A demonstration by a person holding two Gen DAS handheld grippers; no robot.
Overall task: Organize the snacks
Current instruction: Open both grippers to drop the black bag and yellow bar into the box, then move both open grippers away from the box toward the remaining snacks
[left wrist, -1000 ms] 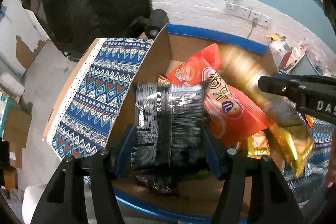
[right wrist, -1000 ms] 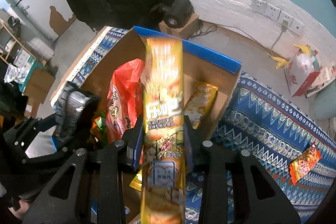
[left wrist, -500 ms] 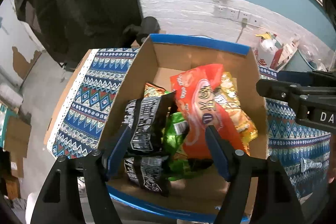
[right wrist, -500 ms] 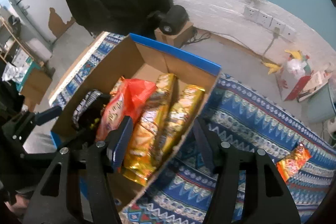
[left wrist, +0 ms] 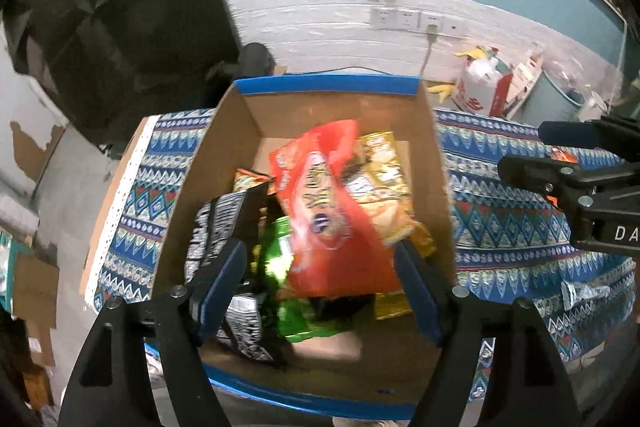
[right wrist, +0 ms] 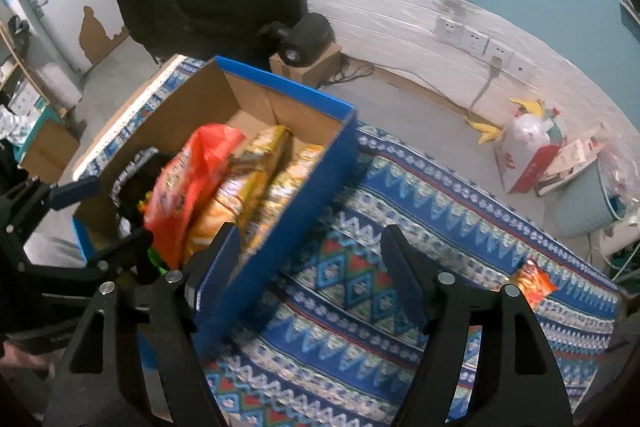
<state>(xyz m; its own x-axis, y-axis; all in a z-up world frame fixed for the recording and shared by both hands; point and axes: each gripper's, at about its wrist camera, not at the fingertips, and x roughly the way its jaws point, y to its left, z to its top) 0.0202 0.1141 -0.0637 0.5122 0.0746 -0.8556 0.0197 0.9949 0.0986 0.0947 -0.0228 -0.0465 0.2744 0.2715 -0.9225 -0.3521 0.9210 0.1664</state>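
Observation:
A cardboard box with a blue rim (left wrist: 328, 85) stands on a patterned cloth and holds several snack packets. In it a black packet (left wrist: 216, 223) leans at the left, next to a green one (left wrist: 280, 255), a red one (left wrist: 320, 211) and gold ones (left wrist: 380, 179). My left gripper (left wrist: 320, 259) hovers above the box; its jaws are opening and the pads touch nothing. My right gripper (right wrist: 310, 239) hangs over the box's right wall (right wrist: 280, 247) and the cloth, jaws opening, with nothing held. A small orange packet (right wrist: 534, 279) lies on the cloth at the right.
The blue patterned cloth (right wrist: 400, 211) covers the table right of the box. A small silvery packet (left wrist: 584, 293) lies near its front right. On the floor beyond are a red and white bag (right wrist: 528, 155), a black device on a carton (right wrist: 304, 39) and wall sockets.
The left gripper let go of the black packet and the right one of the long gold packet; both now lie in the box. Both grippers widened and drew back; the right shifted right.

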